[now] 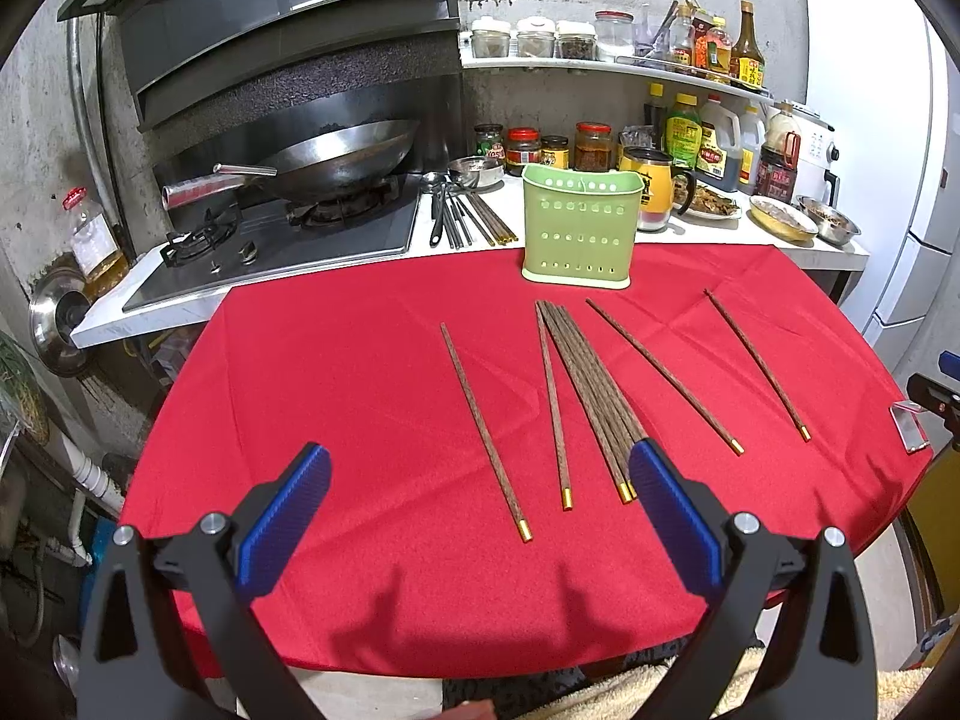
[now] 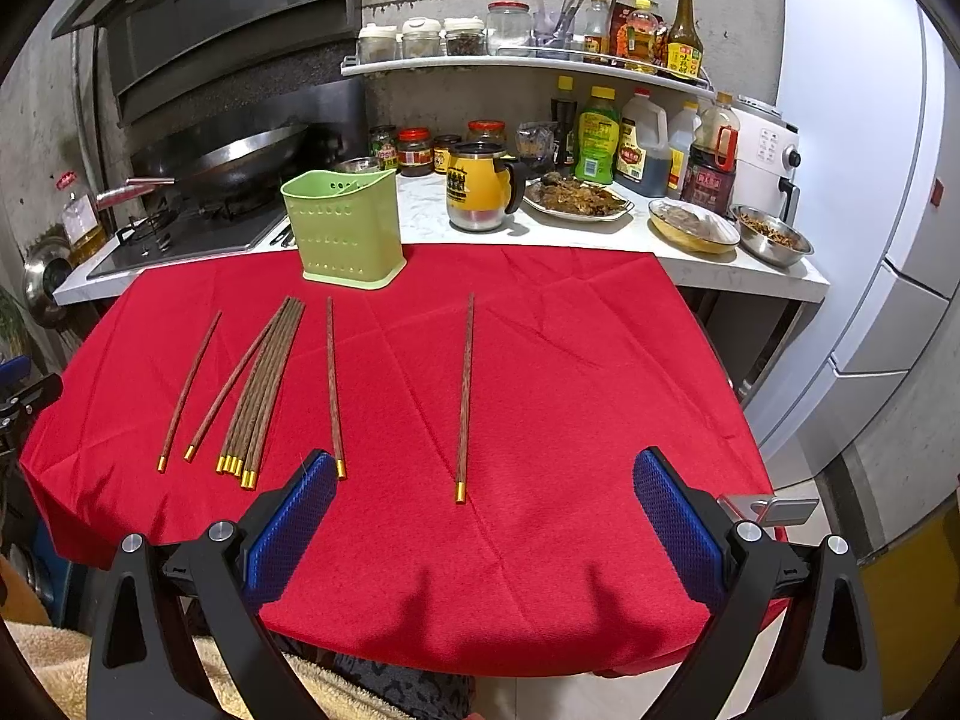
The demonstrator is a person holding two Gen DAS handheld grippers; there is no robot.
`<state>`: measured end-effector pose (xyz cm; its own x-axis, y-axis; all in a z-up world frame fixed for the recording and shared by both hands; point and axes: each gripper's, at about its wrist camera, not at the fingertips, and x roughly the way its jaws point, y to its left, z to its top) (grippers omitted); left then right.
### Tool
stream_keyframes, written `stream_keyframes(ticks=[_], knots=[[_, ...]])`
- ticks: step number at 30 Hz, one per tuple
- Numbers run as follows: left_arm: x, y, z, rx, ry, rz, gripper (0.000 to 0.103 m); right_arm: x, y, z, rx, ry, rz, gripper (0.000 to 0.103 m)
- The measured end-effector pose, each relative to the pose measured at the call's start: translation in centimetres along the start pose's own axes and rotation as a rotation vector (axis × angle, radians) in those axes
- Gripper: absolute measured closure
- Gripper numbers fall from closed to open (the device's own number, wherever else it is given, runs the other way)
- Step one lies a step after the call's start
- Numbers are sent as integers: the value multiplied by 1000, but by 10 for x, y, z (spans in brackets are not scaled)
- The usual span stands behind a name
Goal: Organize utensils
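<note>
Left gripper [image 1: 480,468] and right gripper [image 2: 486,474]: both spread, empty. Wooden chopsticks [image 1: 591,387] lie scattered before green holder [image 1: 577,231] on red cloth [image 1: 360,372].

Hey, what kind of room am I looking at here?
Most likely a home kitchen. A wok sits on a gas stove under a range hood, and jars and sauce bottles crowd the counter and the shelf above it.

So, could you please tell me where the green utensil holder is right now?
The green utensil holder stands upright at the red tablecloth's far edge, just beyond the bundled chopsticks, before the counter.
</note>
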<state>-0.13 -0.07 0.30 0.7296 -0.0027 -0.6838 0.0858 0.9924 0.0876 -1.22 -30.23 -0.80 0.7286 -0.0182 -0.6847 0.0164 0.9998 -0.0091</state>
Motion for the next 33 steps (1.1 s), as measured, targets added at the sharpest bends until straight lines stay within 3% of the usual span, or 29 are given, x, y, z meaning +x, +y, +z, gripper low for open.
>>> stream_keyframes(ticks=[33], knots=[[-2,1,3,-12,-5,-1,6,-7,-3,0,7,-10,2,6]])
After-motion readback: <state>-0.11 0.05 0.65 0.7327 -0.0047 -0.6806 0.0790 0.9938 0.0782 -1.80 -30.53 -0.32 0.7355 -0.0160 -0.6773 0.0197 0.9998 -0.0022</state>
